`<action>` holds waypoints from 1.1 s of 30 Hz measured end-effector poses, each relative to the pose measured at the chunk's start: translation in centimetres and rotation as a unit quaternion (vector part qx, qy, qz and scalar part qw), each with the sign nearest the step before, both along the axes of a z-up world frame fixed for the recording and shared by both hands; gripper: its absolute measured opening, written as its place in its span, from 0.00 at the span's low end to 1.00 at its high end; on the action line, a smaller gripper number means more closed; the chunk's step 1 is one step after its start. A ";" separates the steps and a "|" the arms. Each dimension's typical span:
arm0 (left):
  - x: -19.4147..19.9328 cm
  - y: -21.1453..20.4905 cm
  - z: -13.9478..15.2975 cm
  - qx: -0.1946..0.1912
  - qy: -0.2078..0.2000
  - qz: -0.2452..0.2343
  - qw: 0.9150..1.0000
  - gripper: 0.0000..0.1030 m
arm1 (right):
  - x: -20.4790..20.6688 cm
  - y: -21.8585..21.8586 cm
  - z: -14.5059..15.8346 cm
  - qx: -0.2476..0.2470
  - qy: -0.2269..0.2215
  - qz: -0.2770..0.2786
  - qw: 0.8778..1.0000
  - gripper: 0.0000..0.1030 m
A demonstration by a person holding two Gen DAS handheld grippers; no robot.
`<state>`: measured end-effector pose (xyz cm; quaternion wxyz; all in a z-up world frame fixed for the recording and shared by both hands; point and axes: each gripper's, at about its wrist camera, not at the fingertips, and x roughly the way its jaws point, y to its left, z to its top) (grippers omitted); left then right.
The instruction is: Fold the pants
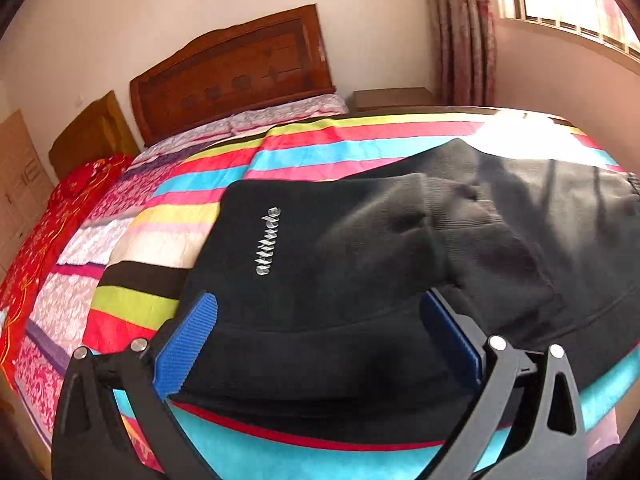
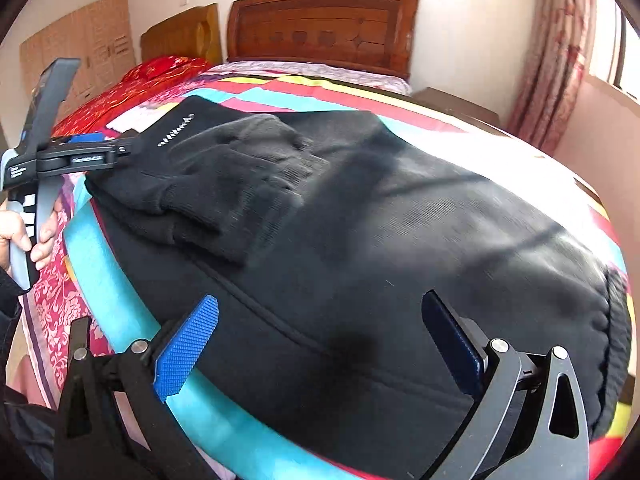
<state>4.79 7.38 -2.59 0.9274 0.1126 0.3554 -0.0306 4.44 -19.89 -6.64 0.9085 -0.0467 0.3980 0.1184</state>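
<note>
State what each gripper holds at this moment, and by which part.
Nothing is held. The left gripper and right gripper are both open above the black pants, which lie partly folded on the striped quilt.

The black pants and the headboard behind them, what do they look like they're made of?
The black pants look like a soft matte knit, perhaps cotton fleece: ribbing shows on the cuffs. The headboard looks like reddish-brown wood with a semi-gloss finish and carved cutouts.
</note>
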 end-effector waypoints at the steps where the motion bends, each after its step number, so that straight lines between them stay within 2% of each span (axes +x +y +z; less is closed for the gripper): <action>1: -0.4 -1.5 0.3 -0.007 -0.003 -0.027 1.000 0.98 | -1.8 -2.8 0.8 0.040 -0.024 -0.032 0.998 0.95; 3: -0.8 -4.8 0.6 -0.006 -0.011 -0.068 0.998 0.98 | -4.9 -8.7 1.8 0.160 -0.050 -0.068 0.983 0.95; 4: -0.7 -6.5 0.5 0.002 -0.013 -0.087 0.996 0.98 | -6.2 -11.8 1.8 0.202 -0.048 -0.110 0.972 0.95; 6: -0.3 -9.5 0.1 0.019 -0.015 -0.112 0.993 0.98 | -7.7 -17.1 0.7 0.255 -0.020 -0.188 0.948 0.95; 8: 0.3 -11.8 -0.7 0.022 -0.004 -0.134 0.991 0.98 | -8.5 -20.9 -1.2 0.312 0.012 -0.235 0.920 0.95; 9: 0.8 -12.6 -1.1 0.023 0.006 -0.139 0.990 0.98 | -8.3 -22.0 -2.2 0.333 0.028 -0.246 0.910 0.95; 10: 1.3 -13.1 -1.7 0.026 0.015 -0.139 0.990 0.98 | -7.8 -22.5 -2.8 0.345 0.039 -0.243 0.906 0.95; 14: 2.9 -13.5 -4.2 0.023 0.063 -0.142 0.988 0.98 | -4.6 -22.5 -3.8 0.341 0.055 -0.238 0.908 0.96; 18: 2.5 -13.5 -5.2 0.040 0.050 -0.144 0.987 0.99 | -2.4 -21.5 -3.6 0.325 0.078 -0.224 0.915 0.96; 20: 2.6 -13.4 -5.1 0.034 0.054 -0.142 0.988 0.99 | -1.5 -21.0 -3.3 0.309 0.081 -0.221 0.922 0.96; 22: 2.5 -13.3 -5.1 0.033 0.055 -0.145 0.987 0.99 | -1.6 -21.2 -3.4 0.318 0.083 -0.224 0.918 0.96; 25: 2.4 -13.2 -5.2 0.031 0.052 -0.147 0.987 0.99 | -2.7 -21.0 -3.3 0.294 0.092 -0.226 0.924 0.79; 28: 2.5 -13.2 -5.2 0.030 0.052 -0.146 0.987 0.99 | -3.3 -20.9 -3.4 0.286 0.093 -0.215 0.929 0.77; 33: 2.4 -13.0 -5.0 0.028 0.054 -0.147 0.987 0.99 | -2.1 -21.2 -3.5 0.310 0.090 -0.231 0.918 0.78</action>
